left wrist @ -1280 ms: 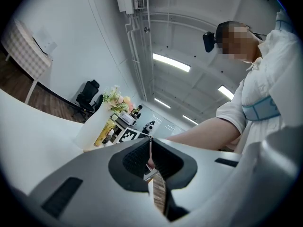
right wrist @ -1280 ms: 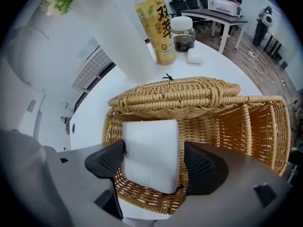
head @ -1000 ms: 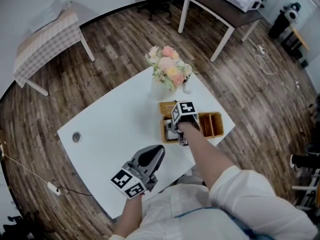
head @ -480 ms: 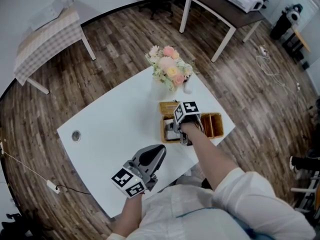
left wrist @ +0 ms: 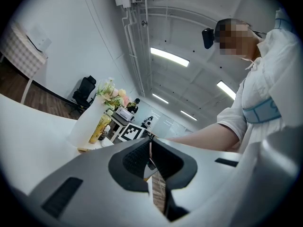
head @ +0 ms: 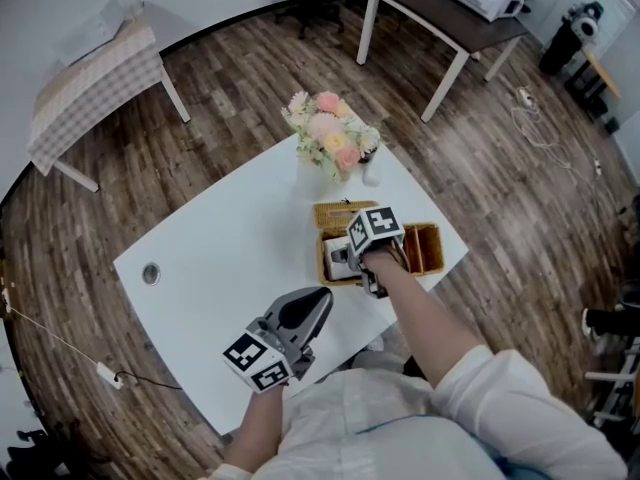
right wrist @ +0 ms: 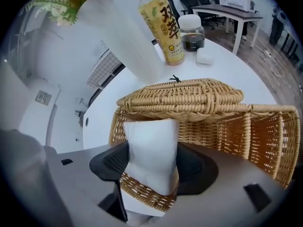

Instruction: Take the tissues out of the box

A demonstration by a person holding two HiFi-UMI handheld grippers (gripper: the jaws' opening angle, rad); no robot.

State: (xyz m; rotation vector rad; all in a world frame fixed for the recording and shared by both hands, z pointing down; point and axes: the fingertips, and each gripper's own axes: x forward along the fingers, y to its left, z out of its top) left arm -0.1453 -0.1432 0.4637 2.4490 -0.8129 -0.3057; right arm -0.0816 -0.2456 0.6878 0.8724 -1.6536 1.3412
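Room to move lies wide open across the white table [head: 210, 258] left of the wicker box [head: 425, 250], which sits by the table's right edge with the flower vase [head: 312, 173] just above it. The right gripper [right wrist: 152, 167], its jaws just closing, pinches a white tissue [right wrist: 151, 141] that stands upright and soft from the box's near side, waisted between the pads. At lower centre, the left gripper [head: 314, 300] is closed and empty.
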